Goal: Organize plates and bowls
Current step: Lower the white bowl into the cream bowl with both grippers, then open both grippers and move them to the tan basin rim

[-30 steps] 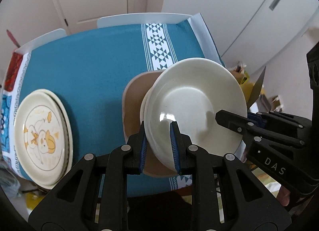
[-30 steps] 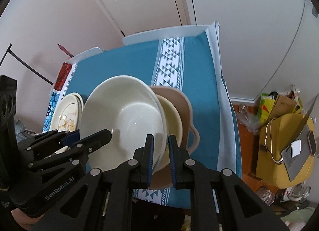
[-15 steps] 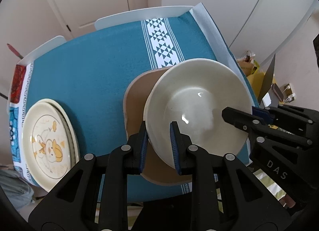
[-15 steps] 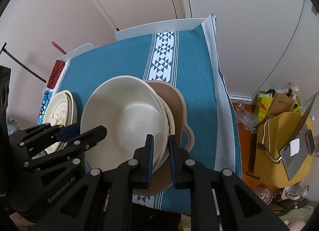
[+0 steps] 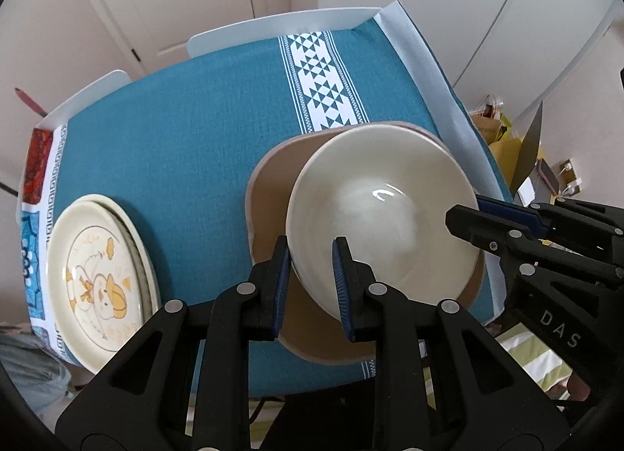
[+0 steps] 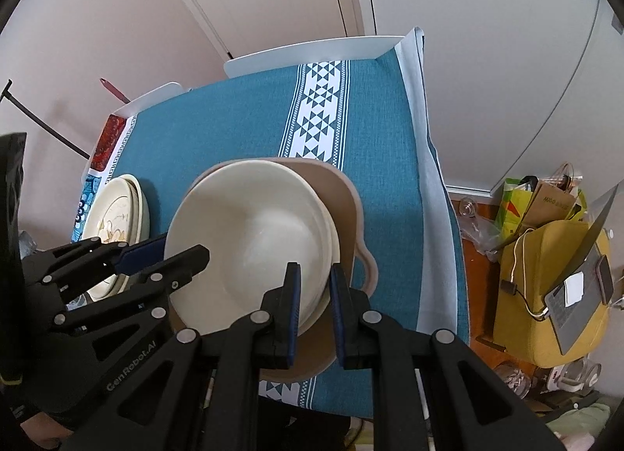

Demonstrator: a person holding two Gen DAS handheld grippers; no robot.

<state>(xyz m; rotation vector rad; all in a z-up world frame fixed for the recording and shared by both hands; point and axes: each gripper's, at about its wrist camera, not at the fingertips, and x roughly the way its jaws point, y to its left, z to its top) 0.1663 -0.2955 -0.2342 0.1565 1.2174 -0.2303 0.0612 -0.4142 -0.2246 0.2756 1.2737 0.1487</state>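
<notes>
Grippers pinch opposite rims of the cream bowl [image 5: 384, 225], left gripper [image 5: 311, 279] and right gripper [image 6: 314, 305], above another cream dish [image 6: 331, 232] in the tan handled dish [image 5: 269, 193], with 2 stacked plates [image 5: 97, 279] on the table [image 5: 195, 147] beyond.

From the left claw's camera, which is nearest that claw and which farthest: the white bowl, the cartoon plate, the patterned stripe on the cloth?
1. White bowl: gripped in the left claw.
2. Cartoon plate: off to the left.
3. Patterned stripe: far side of the table.
</notes>
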